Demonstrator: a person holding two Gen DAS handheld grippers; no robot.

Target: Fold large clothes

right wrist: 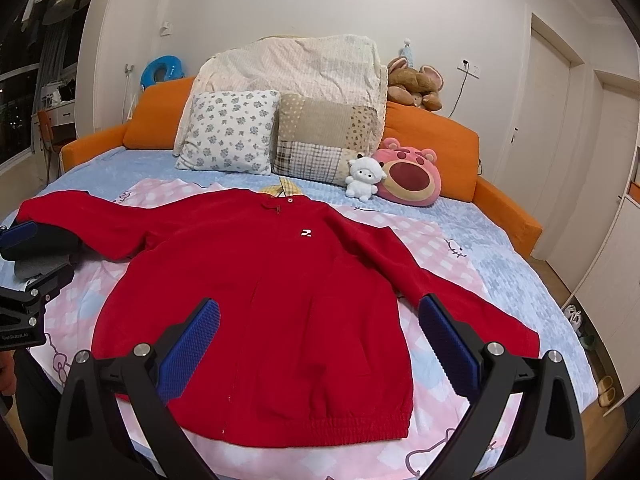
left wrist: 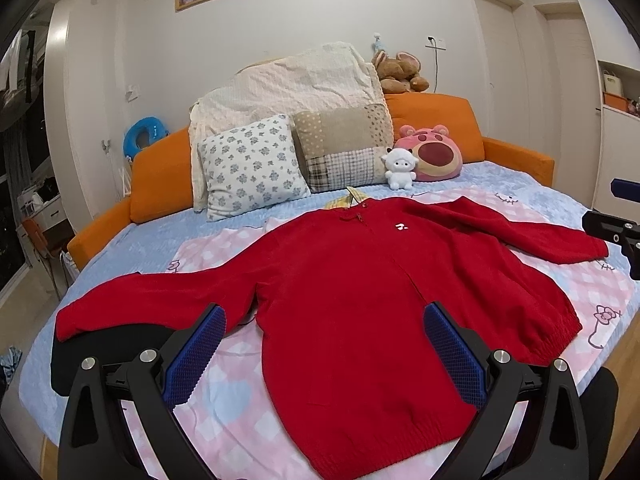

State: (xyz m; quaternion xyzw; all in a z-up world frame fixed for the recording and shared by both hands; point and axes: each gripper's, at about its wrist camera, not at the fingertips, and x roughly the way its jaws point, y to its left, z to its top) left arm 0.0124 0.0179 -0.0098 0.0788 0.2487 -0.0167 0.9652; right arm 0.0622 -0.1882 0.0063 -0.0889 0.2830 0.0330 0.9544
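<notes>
A red jacket [left wrist: 352, 304] lies flat and face up on a pink checked sheet [left wrist: 224, 396] in the middle of the bed [right wrist: 516, 276], collar toward the far pillows, hem toward the near edge, both sleeves spread out to left and right. No fold shows in it, so the task looks to be at its very start: the garment is laid out and the first fold is not yet made. The left gripper [left wrist: 324, 356] hangs above the near left part of the body, its blue pads wide apart and holding nothing. The right gripper [right wrist: 316, 348] hangs over the near right part, likewise spread and empty. Neither touches the cloth as far as can be seen. A black garment [left wrist: 104, 352] lies under the left cuff, at the near left edge of the bed. The likely next move is to take a sleeve near its cuff and bring it across the chest, which calls for lowering a gripper to the fabric and pinching a single layer without dragging the body askew.
</notes>
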